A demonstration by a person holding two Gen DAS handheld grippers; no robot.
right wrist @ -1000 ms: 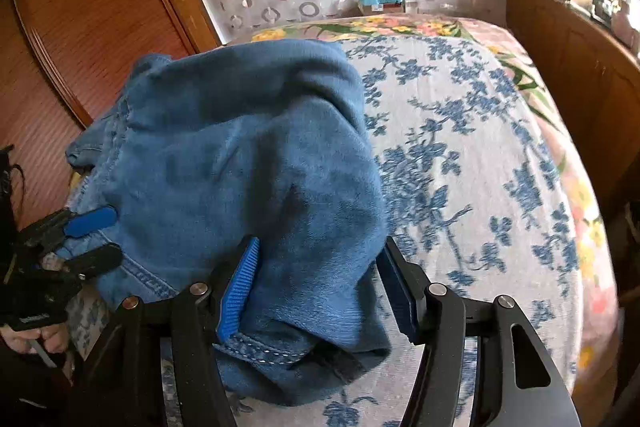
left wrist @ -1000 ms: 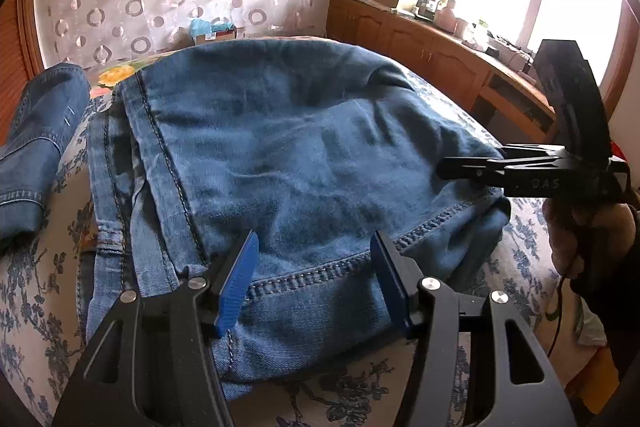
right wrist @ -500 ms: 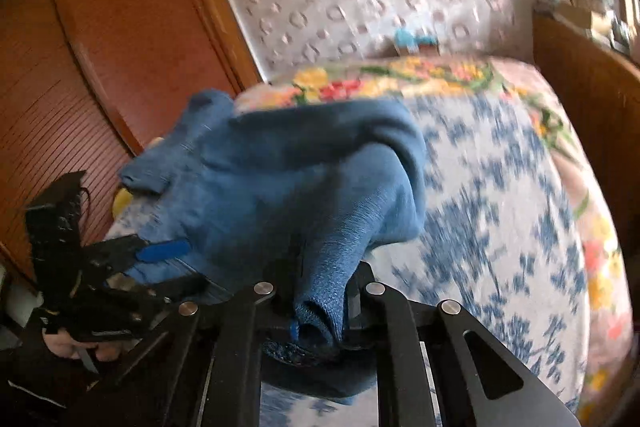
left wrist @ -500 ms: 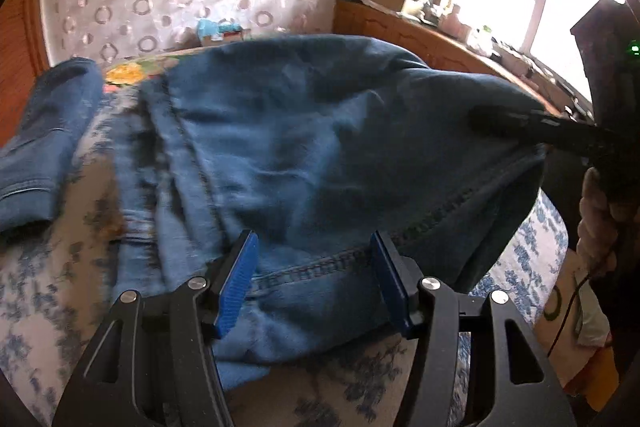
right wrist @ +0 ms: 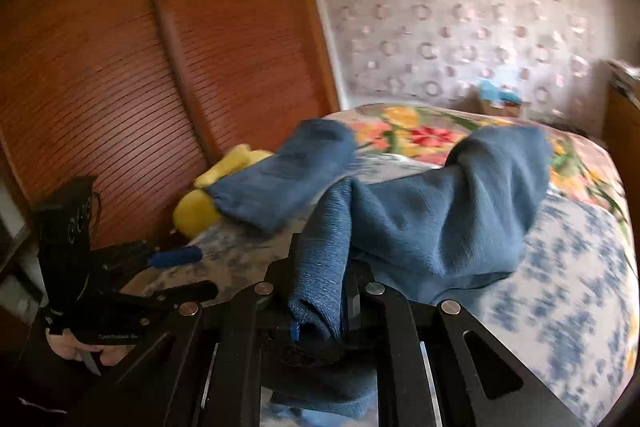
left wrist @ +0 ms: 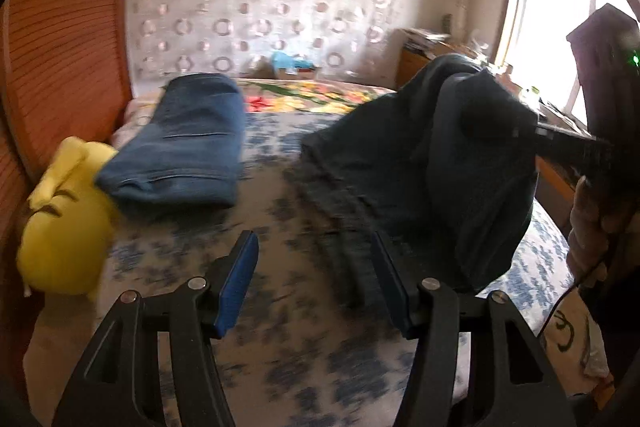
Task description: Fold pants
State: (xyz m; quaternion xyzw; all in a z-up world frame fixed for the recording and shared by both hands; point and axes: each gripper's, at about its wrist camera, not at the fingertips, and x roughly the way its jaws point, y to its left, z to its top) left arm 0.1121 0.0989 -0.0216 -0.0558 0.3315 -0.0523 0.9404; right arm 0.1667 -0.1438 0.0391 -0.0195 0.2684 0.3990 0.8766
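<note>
Jeans [right wrist: 440, 211] hang bunched from the right gripper [right wrist: 320, 307], whose jaws are pinched narrow on a fold of the denim; the rest of the cloth drapes down onto the bed [right wrist: 568, 287], over its blue floral sheet. In the left wrist view the same jeans [left wrist: 460, 163] look dark against the bright window [left wrist: 560, 27], lifted at the right by the right gripper [left wrist: 568, 143], with a hand [left wrist: 592, 227] on its grip. The left gripper [left wrist: 314, 283] hovers above the sheet with its blue-padded jaws about half apart and nothing between them. A second, folded pair of jeans [left wrist: 184, 143] lies farther back on the bed, beside a yellow plush toy [left wrist: 64, 219] by the wooden slatted door [right wrist: 100, 67].
</note>
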